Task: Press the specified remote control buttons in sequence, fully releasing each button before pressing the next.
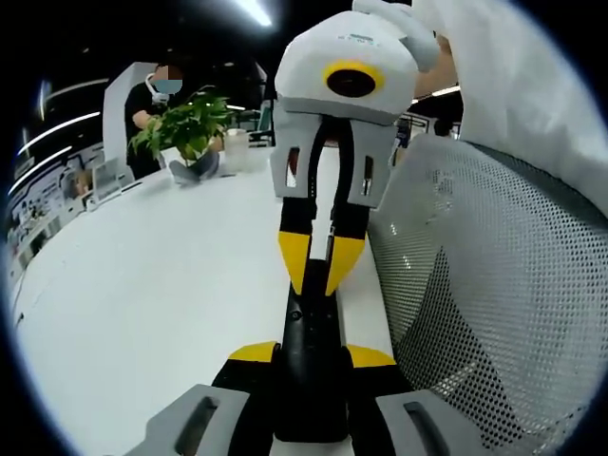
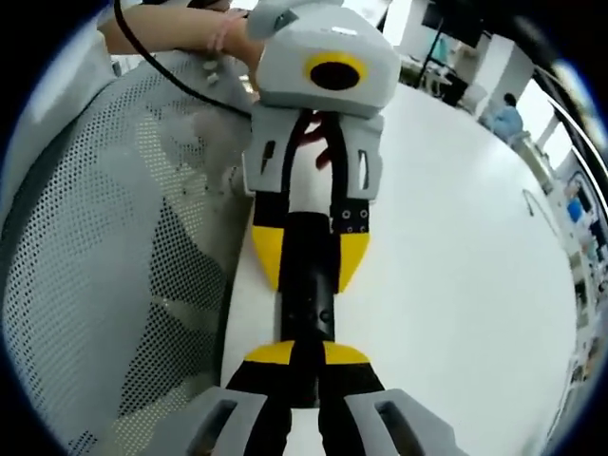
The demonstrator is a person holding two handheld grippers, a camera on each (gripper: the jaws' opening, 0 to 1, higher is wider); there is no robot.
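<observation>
Only left gripper view shows a plant beyond the remote.

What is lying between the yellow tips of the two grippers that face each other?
The black remote control lies between them. In the left gripper view, the left gripper holds its near end and the right gripper closes on its far end.

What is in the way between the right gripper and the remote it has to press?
Nothing visible. The right gripper has its yellow tips right at the black remote control, which the left gripper clasps on the white table. The mesh chair stands off to the side.
</observation>
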